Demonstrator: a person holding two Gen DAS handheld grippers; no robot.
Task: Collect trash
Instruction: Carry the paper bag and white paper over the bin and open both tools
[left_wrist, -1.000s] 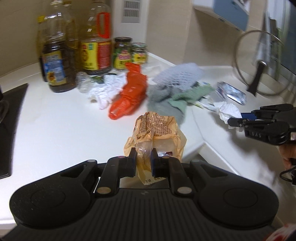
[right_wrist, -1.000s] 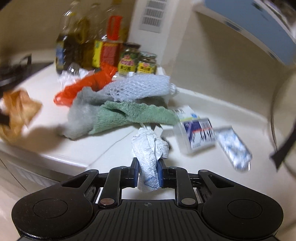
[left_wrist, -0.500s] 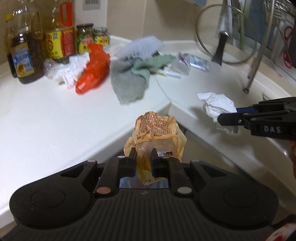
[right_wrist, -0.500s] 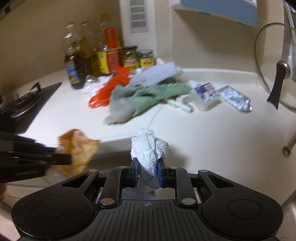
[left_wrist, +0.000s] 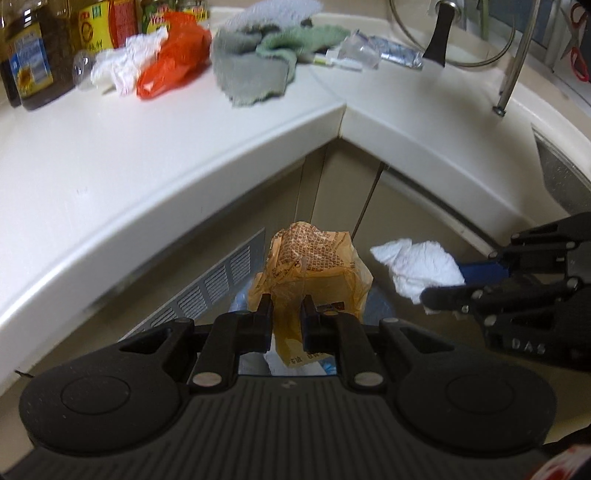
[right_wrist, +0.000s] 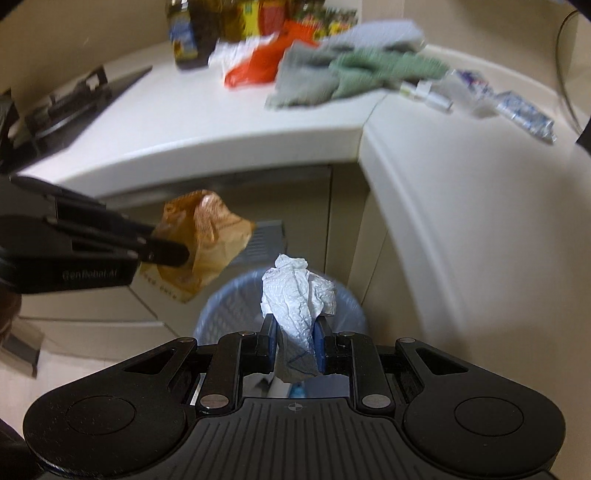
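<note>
Both pieces of trash are held out past the counter edge, over the floor at the cabinet corner. The left gripper (left_wrist: 287, 317) is pinched on an orange plastic bag (left_wrist: 312, 266), the crumpled film gripped low so that most of the bag bulges above the jaws. The right gripper (right_wrist: 294, 345) is clamped on a crumpled white tissue (right_wrist: 297, 295) in the same way, its wad standing proud of the pads. A pale blue waste basket (right_wrist: 216, 314) is seen directly beneath the tissue in the right wrist view; the bag hangs at about 10 o'clock from it, beside the rim and not over the opening, as far as can be judged. Both grippers are angled downward, presumably so that the items will fall clear when released. More litter is left on the counter (left_wrist: 110, 155) at 12 o'clock: an orange-red wrapper (left_wrist: 173, 62), white paper (left_wrist: 127, 64), foil packets (left_wrist: 400, 55). The cloths (left_wrist: 258, 62) are probably not trash.
</note>
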